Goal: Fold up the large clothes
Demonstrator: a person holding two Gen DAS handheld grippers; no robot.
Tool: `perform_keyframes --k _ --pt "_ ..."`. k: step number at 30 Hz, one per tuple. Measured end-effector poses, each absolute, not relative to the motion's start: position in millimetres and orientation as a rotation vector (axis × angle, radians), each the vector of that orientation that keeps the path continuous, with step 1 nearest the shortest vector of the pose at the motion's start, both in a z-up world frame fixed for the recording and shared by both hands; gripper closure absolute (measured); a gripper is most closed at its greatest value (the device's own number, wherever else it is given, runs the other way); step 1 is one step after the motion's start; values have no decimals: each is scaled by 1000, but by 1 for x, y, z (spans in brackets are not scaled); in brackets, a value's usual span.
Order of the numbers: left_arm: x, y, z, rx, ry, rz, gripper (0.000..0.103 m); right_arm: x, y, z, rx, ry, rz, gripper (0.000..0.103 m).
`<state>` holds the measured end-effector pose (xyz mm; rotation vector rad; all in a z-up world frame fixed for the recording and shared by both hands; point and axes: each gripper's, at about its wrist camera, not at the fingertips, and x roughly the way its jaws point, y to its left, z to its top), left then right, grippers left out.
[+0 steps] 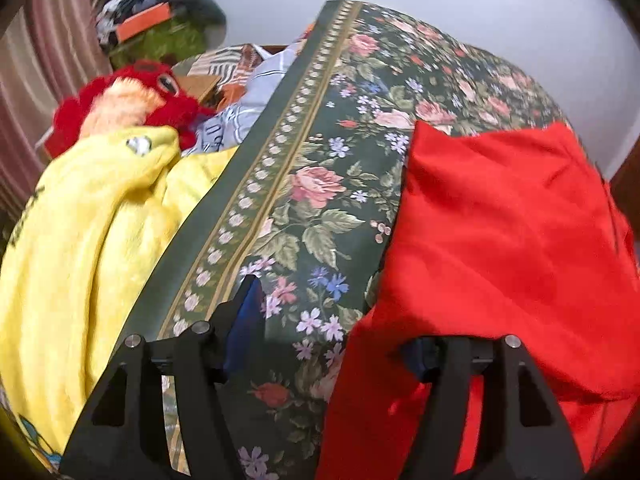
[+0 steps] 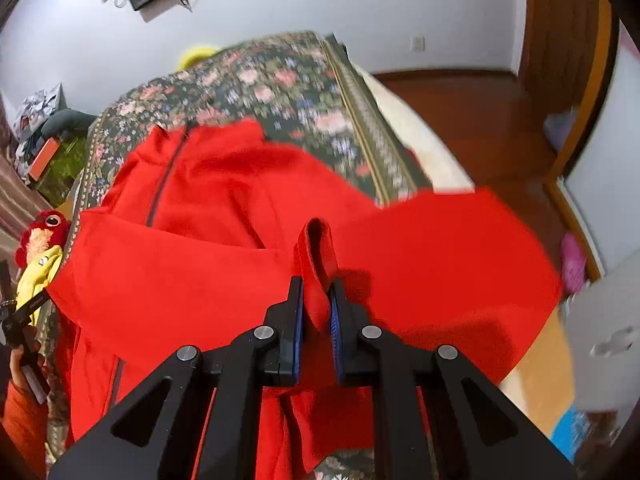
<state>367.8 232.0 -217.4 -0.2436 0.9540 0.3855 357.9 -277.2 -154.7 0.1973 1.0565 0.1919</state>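
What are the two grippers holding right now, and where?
The right gripper is shut on a pinched-up fold of the red garment, near its edge. The left gripper is open over the floral bedspread and holds nothing.

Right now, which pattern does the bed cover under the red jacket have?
Dark green bed cover with pink roses, clearest in the left wrist view.

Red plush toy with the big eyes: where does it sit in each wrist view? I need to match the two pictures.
Left wrist view: the red plush toy lies upper left, beyond the yellow cloth, left of the floral cover's bordered edge.
Right wrist view: it peeks in at the far left edge, mid-height, above a bit of yellow cloth.
Shared landmark: the red garment spread on the floral cover, pinched by the right gripper.
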Motion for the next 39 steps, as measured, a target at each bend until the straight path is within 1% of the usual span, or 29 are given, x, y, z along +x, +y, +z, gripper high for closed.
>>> perform_keyframes --k 5,16,20,23,27,34,35,36,37,39 --pt "363 235 -220 -214 962 388 37 358 -271 -184 151 1130 185 93" --pt "355 252 -218 -239 944 454 35 378 -264 -162 79 1061 138 92" --pt "353 266 -229 -316 988 431 34 390 -268 -181 84 1129 118 92" --pt "350 262 -231 -280 997 401 34 388 -270 -188 88 1143 115 92" --pt "344 249 -229 -187 1021 369 34 376 -275 -183 118 1130 127 92" --pt "327 226 -211 -115 1045 273 34 363 -280 -156 167 1116 180 91" --pt "324 222 -208 -106 1045 262 34 360 -281 -152 170 1109 186 88" --pt "321 217 -203 -98 1044 248 34 357 -283 -146 176 1099 193 81" --pt "319 211 -198 -89 1040 233 34 353 -284 -140 184 1086 198 77" --pt "313 200 -185 -71 1018 203 34 348 -287 -132 197 1063 204 59"
